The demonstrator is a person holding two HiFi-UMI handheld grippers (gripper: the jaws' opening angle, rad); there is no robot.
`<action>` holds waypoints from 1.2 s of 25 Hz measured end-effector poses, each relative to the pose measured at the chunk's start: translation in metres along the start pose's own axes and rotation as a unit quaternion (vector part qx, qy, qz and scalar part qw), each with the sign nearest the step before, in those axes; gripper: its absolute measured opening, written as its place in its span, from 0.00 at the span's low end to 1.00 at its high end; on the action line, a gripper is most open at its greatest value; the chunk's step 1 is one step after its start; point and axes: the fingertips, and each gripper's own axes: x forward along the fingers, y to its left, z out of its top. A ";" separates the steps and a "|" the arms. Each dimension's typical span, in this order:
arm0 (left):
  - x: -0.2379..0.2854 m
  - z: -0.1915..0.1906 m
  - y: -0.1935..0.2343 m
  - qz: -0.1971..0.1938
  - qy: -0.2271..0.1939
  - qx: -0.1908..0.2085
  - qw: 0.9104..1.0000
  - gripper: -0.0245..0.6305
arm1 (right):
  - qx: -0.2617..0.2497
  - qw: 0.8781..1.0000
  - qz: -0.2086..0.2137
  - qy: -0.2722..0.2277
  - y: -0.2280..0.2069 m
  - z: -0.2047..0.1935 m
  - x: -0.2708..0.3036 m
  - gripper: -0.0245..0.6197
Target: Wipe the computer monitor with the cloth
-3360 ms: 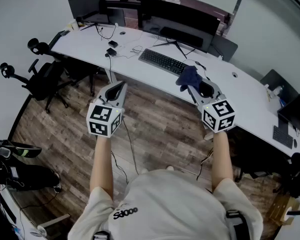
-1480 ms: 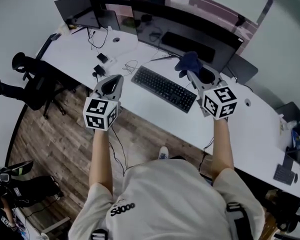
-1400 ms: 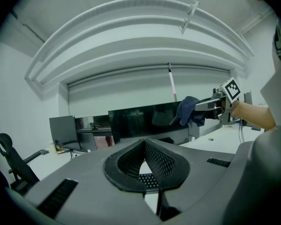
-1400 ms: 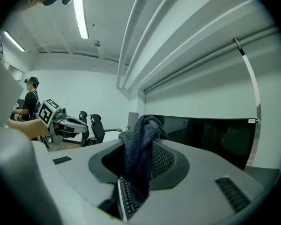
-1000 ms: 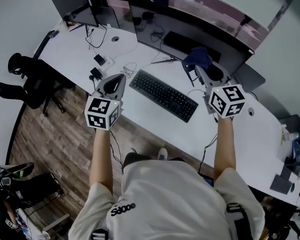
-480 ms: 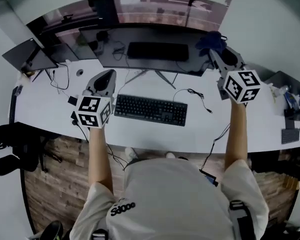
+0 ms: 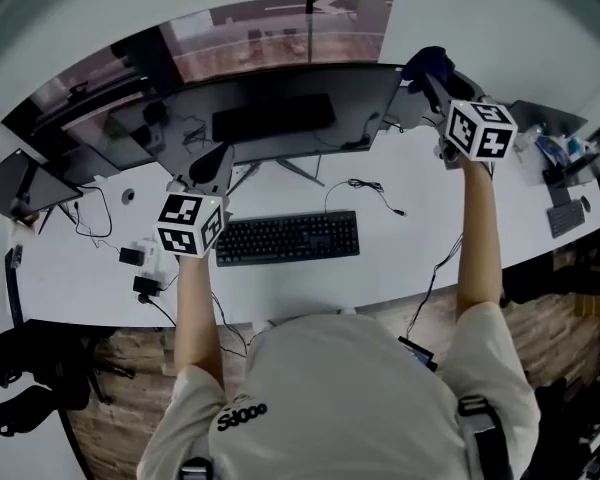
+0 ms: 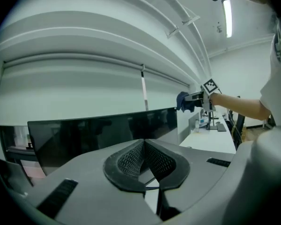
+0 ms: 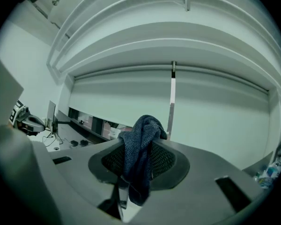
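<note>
Down below, looking at a long white desk [image 7: 310, 280] bending from 9 o'clock round to 3 o'clock. Seeing a wide dark monitor [image 7: 280, 118] standing on it at 12 o'clock. Seeing a black keyboard [image 7: 288, 237] lying in front of the monitor, close to the middle.

Holding the left gripper [image 7: 218, 158] up at about 10 o'clock, near the monitor's lower edge and just past the keyboard's left end. Pressing its jaws together, with nothing between them.

Reaching the right gripper [image 7: 432, 76] far out at 1 o'clock, up by the monitor's top right corner. Pinching a dark blue cloth [image 7: 427, 63] tight between its jaws. Letting the cloth bunch up over the jaw tips and hang down a little under them. Not being able to tell if the cloth is touching the screen.

Spotting a thin black cable [image 7: 375, 193] curling on the desk at about 2 o'clock from the keyboard.
</note>
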 end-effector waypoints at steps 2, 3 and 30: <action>0.002 0.001 -0.002 -0.003 -0.001 0.001 1.000 0.07 | 0.003 1.000 -0.004 0.012 -0.006 -0.004 0.005 0.21; 0.002 0.001 -0.001 -0.001 -0.002 0.000 1.000 0.07 | 0.001 1.000 -0.001 0.018 -0.007 -0.005 0.008 0.21; -0.053 -0.026 0.040 0.067 0.004 -0.027 0.997 0.07 | -0.083 0.993 0.029 0.072 0.057 -0.003 0.076 0.21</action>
